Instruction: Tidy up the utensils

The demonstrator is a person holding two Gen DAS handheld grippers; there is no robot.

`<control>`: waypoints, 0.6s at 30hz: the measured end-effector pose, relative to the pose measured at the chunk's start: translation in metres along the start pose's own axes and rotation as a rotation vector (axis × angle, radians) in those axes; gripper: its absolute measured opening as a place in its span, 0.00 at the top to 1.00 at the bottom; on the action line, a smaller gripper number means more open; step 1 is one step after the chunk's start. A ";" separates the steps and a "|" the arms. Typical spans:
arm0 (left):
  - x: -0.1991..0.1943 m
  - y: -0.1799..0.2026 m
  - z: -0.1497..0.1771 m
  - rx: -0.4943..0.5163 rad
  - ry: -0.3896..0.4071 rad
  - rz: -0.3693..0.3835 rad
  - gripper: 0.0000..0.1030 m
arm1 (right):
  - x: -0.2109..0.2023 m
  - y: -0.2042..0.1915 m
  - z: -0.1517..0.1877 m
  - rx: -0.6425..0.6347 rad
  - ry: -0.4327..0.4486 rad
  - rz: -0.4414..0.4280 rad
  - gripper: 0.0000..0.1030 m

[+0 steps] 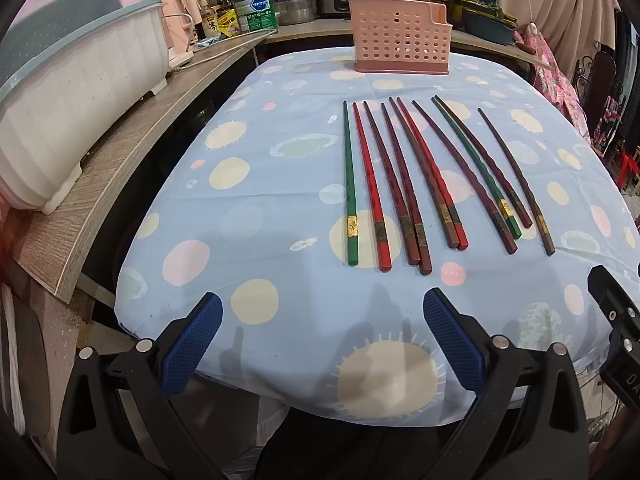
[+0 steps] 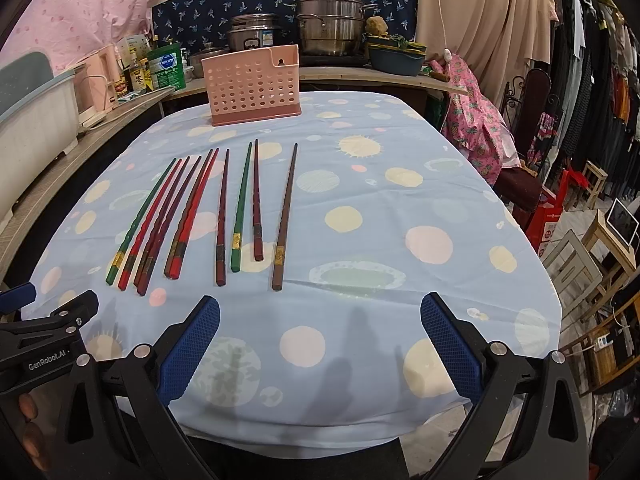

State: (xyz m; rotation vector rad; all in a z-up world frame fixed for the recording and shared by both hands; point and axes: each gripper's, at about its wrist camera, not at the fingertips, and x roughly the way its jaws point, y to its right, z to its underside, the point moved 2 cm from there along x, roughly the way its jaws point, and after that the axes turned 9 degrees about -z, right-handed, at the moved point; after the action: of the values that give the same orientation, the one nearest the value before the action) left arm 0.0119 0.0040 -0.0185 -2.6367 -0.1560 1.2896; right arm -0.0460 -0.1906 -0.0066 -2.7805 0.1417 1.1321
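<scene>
A: While both tongs hang wide and empty over the near edge, what is sorted?

B: Nothing, I judge. Ten long lacquered chopsticks (image 1: 416, 184), red, green and dark brown, lie side by side on the table's blue spotted cloth (image 1: 280, 168).

A: And the container?

B: A pink perforated plastic holder (image 1: 400, 42) stands upright beyond their tips; nothing shows inside, all sticks remain to load.

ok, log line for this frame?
left tongs: open, empty | right tongs: open, empty | chopsticks: on tablecloth | pink holder: no chopsticks visible
</scene>
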 end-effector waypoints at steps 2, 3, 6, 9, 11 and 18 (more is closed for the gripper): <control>0.000 0.000 0.000 0.000 0.000 -0.001 0.07 | 0.000 0.000 0.000 0.000 0.001 0.000 0.07; 0.000 0.000 0.000 0.001 0.001 -0.001 0.07 | 0.000 0.000 0.000 0.001 0.001 0.000 0.07; 0.000 0.000 0.000 0.001 0.001 -0.001 0.07 | 0.000 -0.002 0.000 0.001 0.000 -0.001 0.07; -0.001 0.001 0.000 0.004 0.004 -0.001 0.07 | 0.000 -0.002 -0.001 -0.001 0.002 0.000 0.07; -0.001 0.002 0.001 0.006 0.007 -0.002 0.07 | 0.000 -0.001 -0.001 0.000 0.001 -0.001 0.07; 0.000 0.002 0.000 0.002 0.008 -0.003 0.07 | 0.001 -0.002 -0.001 0.002 0.001 -0.002 0.07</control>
State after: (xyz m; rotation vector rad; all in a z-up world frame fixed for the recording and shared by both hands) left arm 0.0119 0.0018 -0.0193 -2.6384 -0.1566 1.2772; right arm -0.0446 -0.1892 -0.0060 -2.7790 0.1406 1.1292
